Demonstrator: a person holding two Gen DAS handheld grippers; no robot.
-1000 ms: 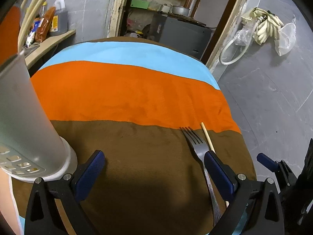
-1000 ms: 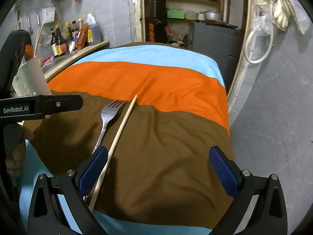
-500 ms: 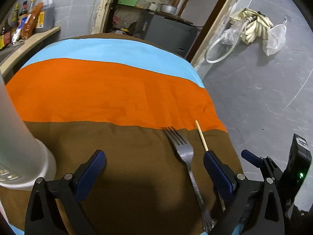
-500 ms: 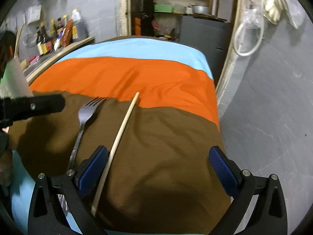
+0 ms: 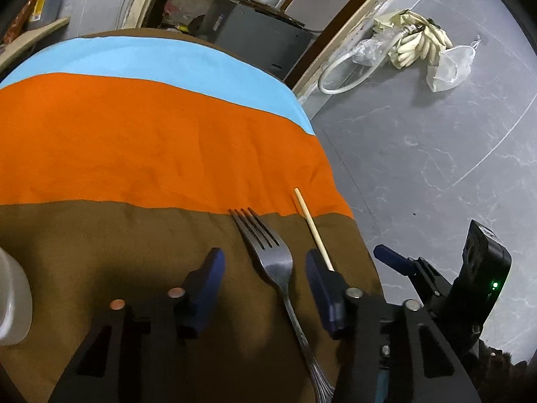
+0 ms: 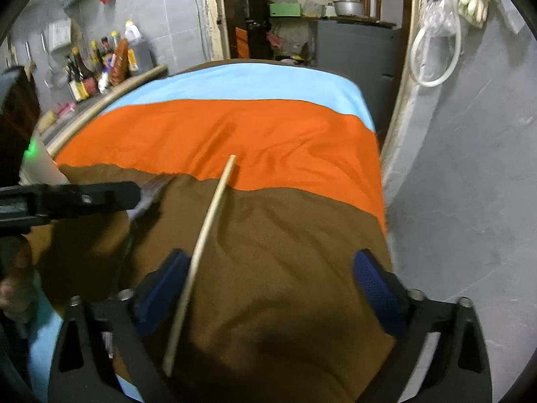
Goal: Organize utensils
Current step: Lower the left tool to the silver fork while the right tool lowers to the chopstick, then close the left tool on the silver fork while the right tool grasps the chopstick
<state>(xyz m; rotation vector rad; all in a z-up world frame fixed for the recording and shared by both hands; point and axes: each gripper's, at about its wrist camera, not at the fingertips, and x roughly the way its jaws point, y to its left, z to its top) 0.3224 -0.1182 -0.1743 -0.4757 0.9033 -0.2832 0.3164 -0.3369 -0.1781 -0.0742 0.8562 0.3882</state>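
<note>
A metal fork (image 5: 273,262) lies on the brown band of the striped cloth (image 5: 151,147), tines pointing away. My left gripper (image 5: 263,263) straddles its neck; the jaws are closing, with the fork between the blue pads (image 5: 204,282) and a gap on each side. A wooden chopstick (image 6: 208,228) lies to the right of the fork. My right gripper (image 6: 270,262) hovers over it, jaws wide and closing, the stick just inside its left pad (image 6: 161,288) and untouched. In the right wrist view the left gripper's finger (image 6: 84,198) hides most of the fork (image 6: 152,188).
A white utensil holder (image 5: 13,302) stands at the left edge of the cloth. The cloth's right edge (image 6: 381,201) drops to a grey floor. Sauce bottles (image 6: 97,67) line a shelf at the back left; a dark cabinet (image 6: 352,50) stands behind the table.
My left jaws have narrowed around the fork, which now sits between the pads. The right gripper shifted so the chopstick lies inside its left pad. The white holder slid to the frame's left edge.
</note>
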